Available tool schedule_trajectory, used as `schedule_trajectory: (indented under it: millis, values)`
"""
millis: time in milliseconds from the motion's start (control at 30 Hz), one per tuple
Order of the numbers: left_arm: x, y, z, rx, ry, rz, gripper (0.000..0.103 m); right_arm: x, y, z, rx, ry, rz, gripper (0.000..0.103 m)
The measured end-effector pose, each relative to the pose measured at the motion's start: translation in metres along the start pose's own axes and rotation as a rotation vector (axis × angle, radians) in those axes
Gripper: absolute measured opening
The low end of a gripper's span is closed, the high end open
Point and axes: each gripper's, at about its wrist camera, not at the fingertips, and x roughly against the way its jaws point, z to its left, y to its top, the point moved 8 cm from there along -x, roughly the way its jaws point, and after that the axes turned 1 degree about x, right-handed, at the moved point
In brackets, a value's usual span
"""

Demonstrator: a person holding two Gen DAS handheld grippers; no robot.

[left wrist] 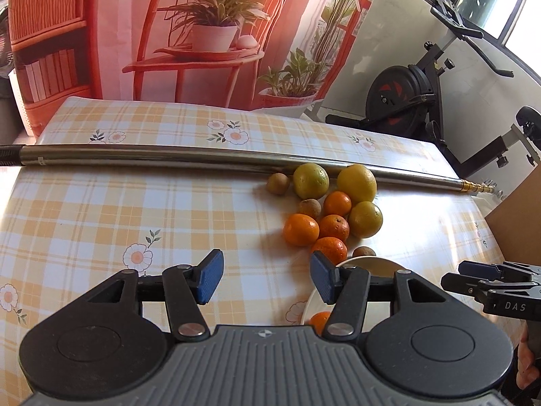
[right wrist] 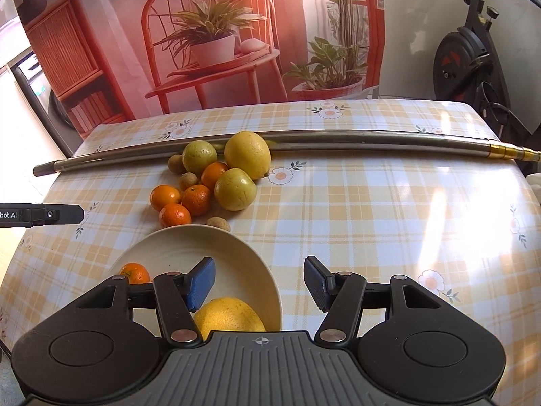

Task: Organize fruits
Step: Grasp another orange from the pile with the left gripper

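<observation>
A pile of fruit lies on the checked tablecloth: several small oranges [right wrist: 196, 199], yellow-green citrus [right wrist: 234, 189], a big yellow one [right wrist: 247, 154] and small brown fruits [right wrist: 218, 223]. The same pile shows in the left wrist view [left wrist: 333, 226]. A cream bowl [right wrist: 236, 260] in front of the pile holds one orange [right wrist: 135, 272] and a large yellow fruit [right wrist: 230, 318]. My right gripper [right wrist: 258, 286] is open and empty, above the bowl's right rim. My left gripper [left wrist: 267, 279] is open and empty, left of the bowl [left wrist: 368, 264].
A long metal pole [right wrist: 338, 138] lies across the table behind the fruit, touching the rear pieces. An exercise bike [left wrist: 416, 98] stands beyond the table's right end. A printed backdrop [left wrist: 209, 34] hangs behind. A cardboard box [left wrist: 517, 216] sits at the right edge.
</observation>
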Motion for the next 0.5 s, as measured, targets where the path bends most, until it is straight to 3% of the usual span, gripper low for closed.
schedule_trajectory:
  millis: [300,500]
  values:
    - [-0.021,0.015,-0.003,-0.003,0.032,0.01,0.057,-0.005,0.019,-0.011,0.001,-0.025,-0.027,0.055]
    - [-0.063,0.015,-0.005,0.132,-0.019,0.096,0.052,-0.012,0.023,-0.015,-0.005,-0.037,-0.028,0.055]
